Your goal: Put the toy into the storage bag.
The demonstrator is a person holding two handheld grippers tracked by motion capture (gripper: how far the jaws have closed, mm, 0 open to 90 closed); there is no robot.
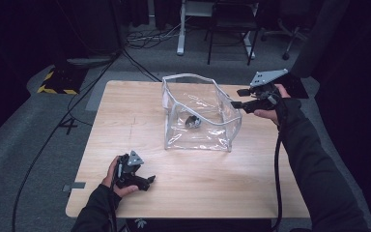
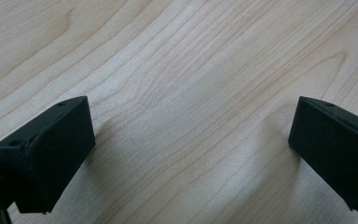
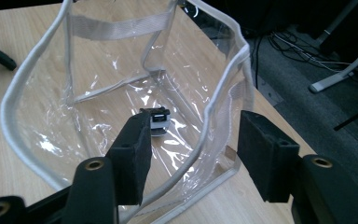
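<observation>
Bag [image 1: 200,116] sits mid-tabletop [image 1: 125,121], clip [image 1: 192,122] already inside. Right tongs [image 1: 238,98] wide, straddling bag's right rim w/o gripping yet. Left tongs [image 1: 147,181] wide, idle near front edge. Grab looks next.

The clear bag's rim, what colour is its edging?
White edging on the rim of the clear bag, best in the right gripper view.

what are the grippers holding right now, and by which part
Nothing is held. The right gripper is open, its fingers straddling the rim of the clear bag without closing. The left gripper is open over bare table.
</observation>
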